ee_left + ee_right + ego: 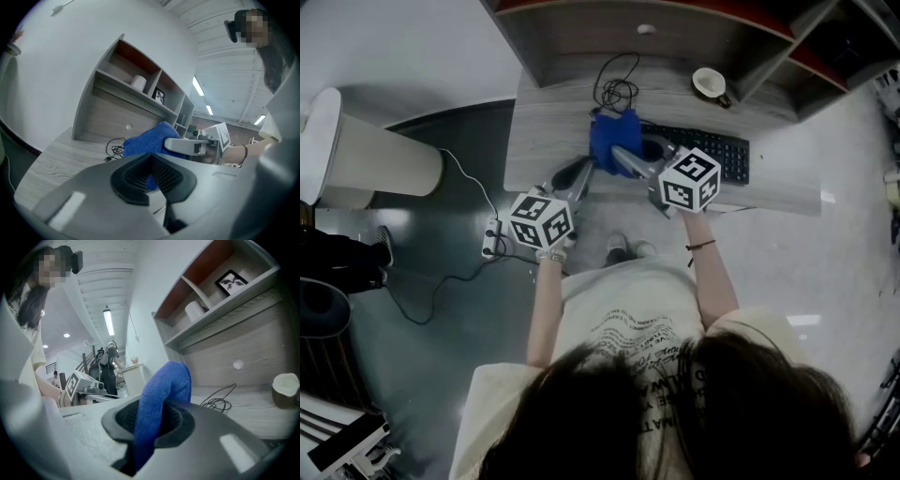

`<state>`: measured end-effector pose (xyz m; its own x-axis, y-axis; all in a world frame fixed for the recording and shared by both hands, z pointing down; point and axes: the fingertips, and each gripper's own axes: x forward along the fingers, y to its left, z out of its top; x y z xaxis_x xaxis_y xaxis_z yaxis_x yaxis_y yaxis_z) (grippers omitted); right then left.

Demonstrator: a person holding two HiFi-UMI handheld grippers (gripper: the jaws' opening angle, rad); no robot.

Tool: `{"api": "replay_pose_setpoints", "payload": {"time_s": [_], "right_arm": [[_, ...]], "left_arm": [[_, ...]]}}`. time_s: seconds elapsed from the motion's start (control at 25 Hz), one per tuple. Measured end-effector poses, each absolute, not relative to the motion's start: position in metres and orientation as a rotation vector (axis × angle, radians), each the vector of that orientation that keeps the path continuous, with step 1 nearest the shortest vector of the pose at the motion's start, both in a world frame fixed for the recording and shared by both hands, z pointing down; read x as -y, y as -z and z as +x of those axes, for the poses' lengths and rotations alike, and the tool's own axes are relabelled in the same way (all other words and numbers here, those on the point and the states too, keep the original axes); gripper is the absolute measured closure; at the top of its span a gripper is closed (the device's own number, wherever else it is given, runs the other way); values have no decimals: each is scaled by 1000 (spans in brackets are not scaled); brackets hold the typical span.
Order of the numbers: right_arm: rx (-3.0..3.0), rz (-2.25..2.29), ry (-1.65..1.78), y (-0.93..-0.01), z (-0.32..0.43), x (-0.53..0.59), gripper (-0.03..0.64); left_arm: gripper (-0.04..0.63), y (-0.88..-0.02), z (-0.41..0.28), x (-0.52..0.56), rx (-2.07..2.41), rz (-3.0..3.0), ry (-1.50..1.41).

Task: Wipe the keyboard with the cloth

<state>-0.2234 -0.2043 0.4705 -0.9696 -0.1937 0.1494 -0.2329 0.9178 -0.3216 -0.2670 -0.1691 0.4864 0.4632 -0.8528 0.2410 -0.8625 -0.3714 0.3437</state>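
The right hand-held gripper (154,420) is clamped on the blue cloth (165,385), which rises out of its jaws in a fold. The left hand-held gripper (150,161) has its jaw tips drawn together. A sliver of blue shows in the gap, but it is unclear whether it is pinched or merely behind. Just right of the right hand-held gripper, the keyboard (722,155) lies on the counter (548,131), its left end hidden by the cloth. Beyond both lies a coiled cable (617,91).
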Motion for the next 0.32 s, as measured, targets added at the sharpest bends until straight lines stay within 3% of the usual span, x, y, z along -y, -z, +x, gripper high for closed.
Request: {"api": "replay_pose_setpoints", "payload": {"time_s": [0.32], "right_arm": [[2971, 345, -519, -469, -220, 204, 558]], "left_arm": [[591, -484, -265, 168, 1428, 2307, -38]]}}
